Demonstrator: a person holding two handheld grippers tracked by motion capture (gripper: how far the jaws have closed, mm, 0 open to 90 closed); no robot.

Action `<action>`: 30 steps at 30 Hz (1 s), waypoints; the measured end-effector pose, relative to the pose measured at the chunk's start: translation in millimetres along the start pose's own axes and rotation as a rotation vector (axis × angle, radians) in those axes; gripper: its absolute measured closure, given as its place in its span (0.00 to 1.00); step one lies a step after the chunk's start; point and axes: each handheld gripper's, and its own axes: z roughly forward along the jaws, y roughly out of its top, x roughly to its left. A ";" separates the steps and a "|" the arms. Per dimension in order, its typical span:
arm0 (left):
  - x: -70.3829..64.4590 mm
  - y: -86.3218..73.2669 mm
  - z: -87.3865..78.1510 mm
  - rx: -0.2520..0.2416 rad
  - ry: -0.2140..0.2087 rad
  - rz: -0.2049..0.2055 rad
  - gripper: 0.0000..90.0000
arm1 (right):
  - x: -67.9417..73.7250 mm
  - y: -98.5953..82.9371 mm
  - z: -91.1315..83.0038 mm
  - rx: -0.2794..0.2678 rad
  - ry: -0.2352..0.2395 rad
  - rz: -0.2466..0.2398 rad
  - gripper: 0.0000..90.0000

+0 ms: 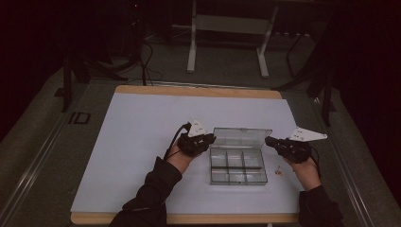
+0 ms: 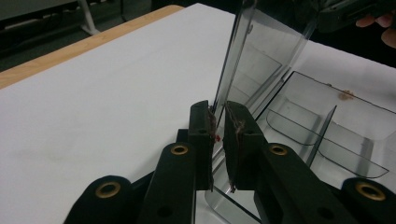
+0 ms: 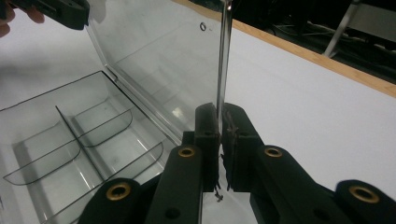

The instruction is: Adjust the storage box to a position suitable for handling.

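A clear plastic compartment box (image 1: 238, 168) lies on the white mat, its lid (image 1: 242, 136) standing nearly upright at the back. My left gripper (image 1: 213, 140) is shut on the lid's left edge. My right gripper (image 1: 268, 140) is shut on the lid's right edge. In the left gripper view the jaws of my left gripper (image 2: 218, 114) pinch the thin edge of the lid (image 2: 266, 51), with the divided tray (image 2: 327, 121) beyond. In the right gripper view my right gripper (image 3: 220, 114) clamps the lid (image 3: 159, 60) above the tray (image 3: 70, 140). The compartments look empty.
A small brownish bit (image 1: 280, 172) lies on the white mat (image 1: 142, 142) just right of the box, also seen as a speck (image 2: 346, 94) past the tray. The table's wooden edge (image 1: 198, 91) runs along the back. Table legs and cables stand on the floor beyond.
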 end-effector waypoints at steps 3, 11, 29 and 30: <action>0.8 -0.9 2.2 0.001 0.001 -0.008 0.91 | -0.9 0.5 1.8 0.002 0.002 0.002 0.93; 4.4 -5.2 11.8 0.003 -0.006 -0.041 0.89 | -2.3 0.4 8.9 0.012 -0.003 0.015 0.90; 9.9 -12.3 28.8 0.023 -0.015 -0.088 0.82 | -7.1 -1.1 26.6 0.047 -0.008 0.060 0.84; 10.0 -12.4 29.6 0.021 -0.010 -0.090 0.82 | -7.1 -1.1 27.6 0.050 -0.009 0.062 0.83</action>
